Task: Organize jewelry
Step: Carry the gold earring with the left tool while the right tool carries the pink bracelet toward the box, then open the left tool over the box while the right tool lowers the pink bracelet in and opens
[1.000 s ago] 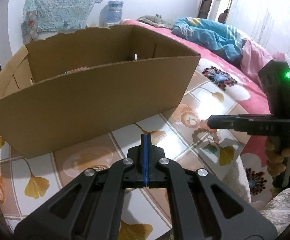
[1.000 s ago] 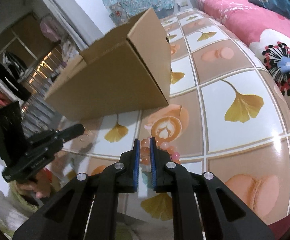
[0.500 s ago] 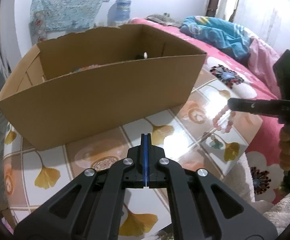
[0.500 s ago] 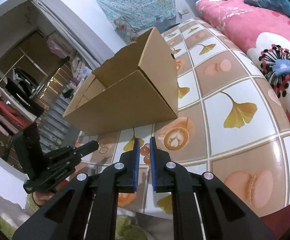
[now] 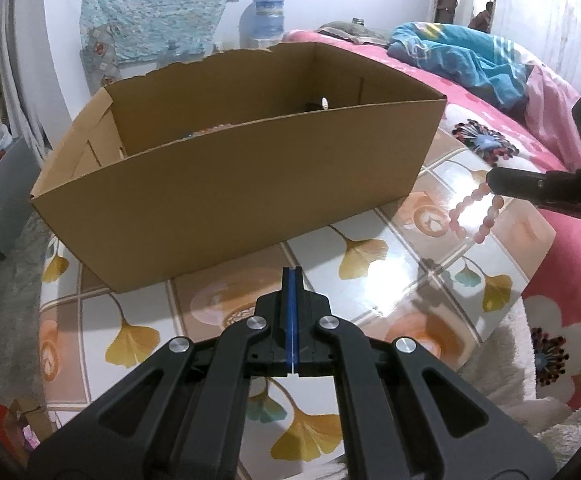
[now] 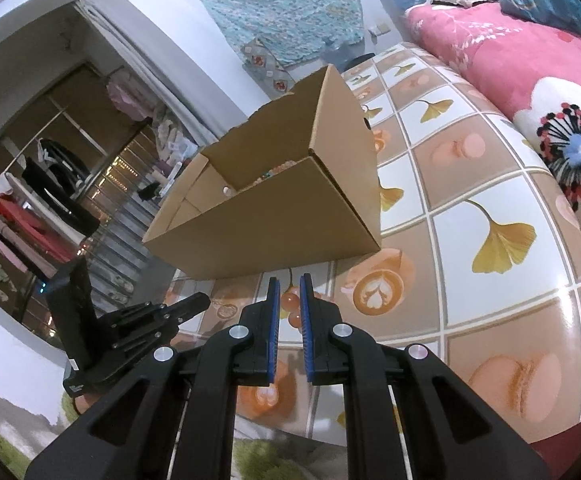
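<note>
An open cardboard box (image 5: 234, 184) stands on the patterned table; some beads show inside it (image 6: 274, 174). My right gripper (image 6: 289, 292) is shut on a pink bead bracelet (image 6: 290, 306) and holds it in the air, right of the box. In the left wrist view the bracelet (image 5: 476, 216) hangs from the right gripper's fingertips (image 5: 498, 179). My left gripper (image 5: 291, 280) is shut and empty, in front of the box; it also shows in the right wrist view (image 6: 200, 302).
The round table (image 5: 370, 264) has a tile cloth with ginkgo leaves. A bed with a pink floral blanket (image 6: 530, 64) lies to the right. A water bottle (image 5: 266, 20) and a hung cloth (image 5: 158, 8) are behind the box.
My right gripper lifted the pink bracelet off the table and raised it beside the box. Both views rose, so more of the box's inside shows.
</note>
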The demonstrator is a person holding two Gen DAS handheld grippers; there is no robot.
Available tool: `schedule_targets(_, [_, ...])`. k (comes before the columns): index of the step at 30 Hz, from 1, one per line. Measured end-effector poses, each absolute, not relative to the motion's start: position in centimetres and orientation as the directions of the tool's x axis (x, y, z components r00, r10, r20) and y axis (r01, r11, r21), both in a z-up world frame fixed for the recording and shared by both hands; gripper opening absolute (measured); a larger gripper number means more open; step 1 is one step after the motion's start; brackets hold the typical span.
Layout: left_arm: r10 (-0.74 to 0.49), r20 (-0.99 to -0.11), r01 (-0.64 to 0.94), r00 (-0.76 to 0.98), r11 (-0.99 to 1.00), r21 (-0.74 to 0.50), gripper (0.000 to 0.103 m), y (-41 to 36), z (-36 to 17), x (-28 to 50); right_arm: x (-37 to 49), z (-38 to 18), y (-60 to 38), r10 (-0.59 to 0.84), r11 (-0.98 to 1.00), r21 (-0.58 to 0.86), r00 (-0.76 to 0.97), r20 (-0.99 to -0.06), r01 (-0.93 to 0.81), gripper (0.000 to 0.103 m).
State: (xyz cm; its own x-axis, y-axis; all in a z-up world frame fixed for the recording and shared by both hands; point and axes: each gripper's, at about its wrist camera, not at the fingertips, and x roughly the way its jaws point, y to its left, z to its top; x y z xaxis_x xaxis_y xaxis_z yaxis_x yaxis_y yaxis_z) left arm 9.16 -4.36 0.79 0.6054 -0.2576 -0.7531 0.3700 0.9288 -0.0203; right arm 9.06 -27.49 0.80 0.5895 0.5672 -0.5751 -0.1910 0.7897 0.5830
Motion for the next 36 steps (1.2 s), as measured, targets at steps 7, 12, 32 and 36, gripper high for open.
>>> schedule_targets(7, [-0.236, -0.751, 0.35, 0.617, 0.937, -0.007, 0.0, -3.9, 0.8, 9.0, 9.2, 1.2, -27.0, 0.576, 0.786, 0.583, 0.588, -0.568, -0.207, 0.01])
schedule_targets(12, [-0.247, -0.734, 0.349, 0.632, 0.937, -0.015, 0.0, -3.4, 2.1, 8.5, 9.2, 2.3, -26.7, 0.581, 0.783, 0.58, 0.597, -0.554, -0.223, 0.01])
schedule_targets(32, [-0.343, -0.685, 0.36, 0.642, 0.924, -0.126, 0.0, 2.1, 12.5, 15.6, 15.8, 12.2, -23.8, 0.66, 0.732, 0.54, 0.63, -0.41, -0.415, 0.01])
schedule_targets(36, [-0.288, -0.771, 0.358, 0.568, 0.93, -0.085, 0.0, 1.8, 10.2, 19.8, 19.0, 11.5, -23.6, 0.666, 0.73, 0.549, 0.608, -0.433, -0.408, 0.01])
